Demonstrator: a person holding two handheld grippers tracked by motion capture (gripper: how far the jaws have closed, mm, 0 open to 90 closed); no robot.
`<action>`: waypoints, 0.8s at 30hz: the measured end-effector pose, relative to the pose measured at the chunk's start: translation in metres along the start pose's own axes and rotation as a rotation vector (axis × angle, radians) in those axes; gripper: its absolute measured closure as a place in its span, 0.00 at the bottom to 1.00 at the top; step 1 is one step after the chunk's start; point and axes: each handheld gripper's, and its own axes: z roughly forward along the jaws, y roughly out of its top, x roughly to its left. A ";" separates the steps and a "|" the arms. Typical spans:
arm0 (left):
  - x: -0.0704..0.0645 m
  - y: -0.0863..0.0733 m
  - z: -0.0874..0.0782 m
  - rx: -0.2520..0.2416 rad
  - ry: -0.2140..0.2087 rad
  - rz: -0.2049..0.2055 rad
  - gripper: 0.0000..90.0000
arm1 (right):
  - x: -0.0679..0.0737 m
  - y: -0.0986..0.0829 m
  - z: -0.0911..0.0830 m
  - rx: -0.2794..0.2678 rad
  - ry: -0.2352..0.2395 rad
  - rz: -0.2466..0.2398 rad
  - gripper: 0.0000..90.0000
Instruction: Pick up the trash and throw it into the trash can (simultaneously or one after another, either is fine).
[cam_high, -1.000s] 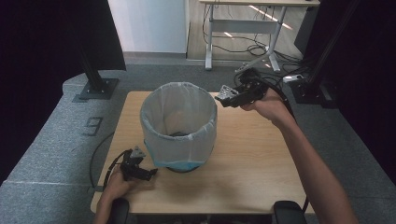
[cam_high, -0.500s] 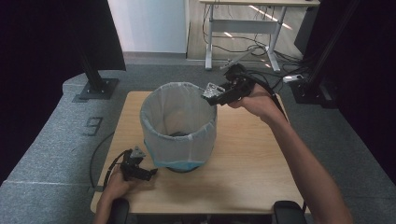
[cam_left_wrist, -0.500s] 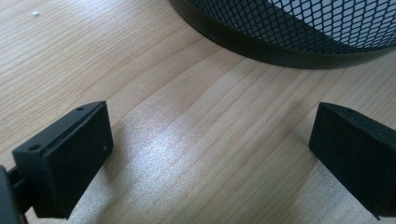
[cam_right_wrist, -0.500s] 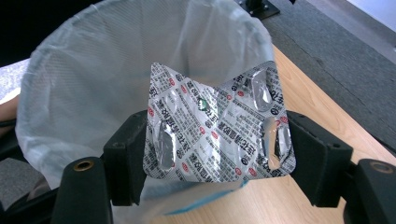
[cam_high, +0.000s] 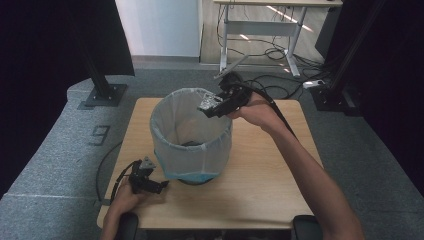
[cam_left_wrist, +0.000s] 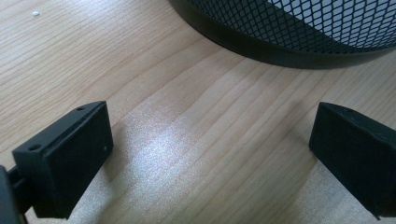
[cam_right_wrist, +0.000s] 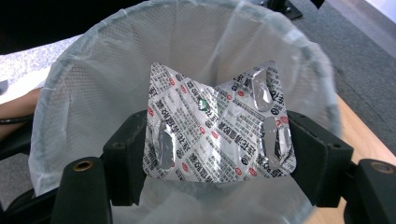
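The wooden table (cam_high: 280, 180) carries a mesh waste bin (cam_high: 191, 135) lined with a thin white bag (cam_right_wrist: 84, 93), and the job in hand looks like dropping a used foil blister pack (cam_right_wrist: 217, 135) into it. Your right gripper (cam_high: 212, 104) hangs over the far right part of the bin's rim, its jaws clamped on the pack's two side edges so that the foil buckles upward between them. In the right gripper view the pack sits above the bag's open mouth, with the liner's far wall behind it and loose liner folds just below. To do this step well, carry the pack a little further inward so it is clear of the rim, tilt the jaws downward, then spread them fully; a buckled foil can spring sideways or cling to one pad, so my guess is that a wide, clean release over the middle matters more than speed. Mind the liner's slack edge, which could catch a corner. Your left gripper (cam_high: 147, 181) rests low on the table near the bin's dark base (cam_left_wrist: 280, 51), jaws spread wide and holding nothing; keep it there, ready to steady the bin.
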 end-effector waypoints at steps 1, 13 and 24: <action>0.000 0.000 0.000 0.000 0.000 0.000 0.00 | 0.001 0.001 0.003 0.000 0.003 -0.002 0.32; 0.000 0.000 0.000 0.000 0.000 0.000 0.00 | 0.013 0.001 0.040 0.052 0.031 -0.054 0.30; 0.000 0.000 0.000 0.000 0.000 0.000 0.00 | 0.017 -0.003 0.059 0.101 0.032 -0.078 0.03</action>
